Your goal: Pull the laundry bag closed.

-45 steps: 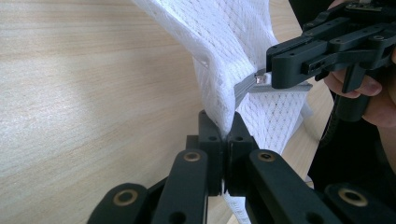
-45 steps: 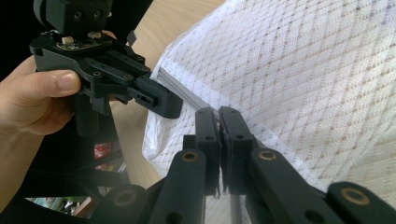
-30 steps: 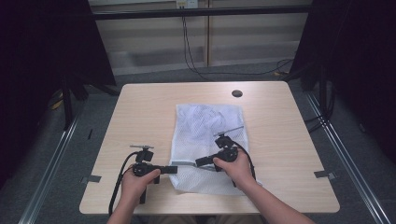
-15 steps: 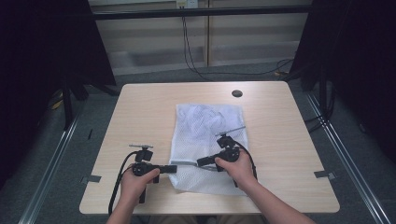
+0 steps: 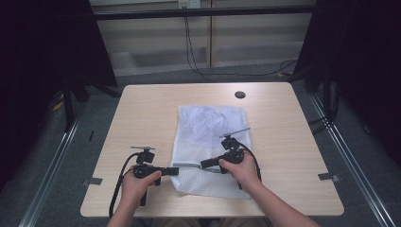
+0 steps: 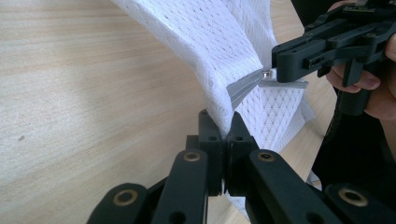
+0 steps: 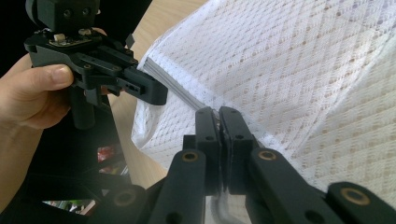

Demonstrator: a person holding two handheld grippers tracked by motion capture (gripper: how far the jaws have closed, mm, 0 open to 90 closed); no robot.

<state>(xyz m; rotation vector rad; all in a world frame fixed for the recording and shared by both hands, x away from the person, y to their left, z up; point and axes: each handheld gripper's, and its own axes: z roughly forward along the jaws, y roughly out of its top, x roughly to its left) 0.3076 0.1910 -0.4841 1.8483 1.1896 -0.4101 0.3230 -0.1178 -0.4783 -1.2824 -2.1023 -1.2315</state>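
Note:
A white mesh bag (image 5: 210, 127) lies flat on the wooden table (image 5: 146, 118), with a grey zipper (image 5: 189, 165) along its near left part. My left gripper (image 5: 174, 170) points right and is shut on the bag's edge at the zipper's end. In the left gripper view its jaws (image 6: 223, 123) pinch the mesh (image 6: 219, 42) just below the zipper tape (image 6: 243, 85). My right gripper (image 5: 204, 165) points left and is shut on the zipper, a short way from the left one. In the right gripper view its jaws (image 7: 218, 116) close on the zipper line (image 7: 180, 91), facing the left gripper (image 7: 156, 91).
A dark round cable hole (image 5: 239, 94) sits in the table near its far edge. Black cables trail from both grippers toward the table's near edge. Dark curtains and stand legs flank the table on both sides.

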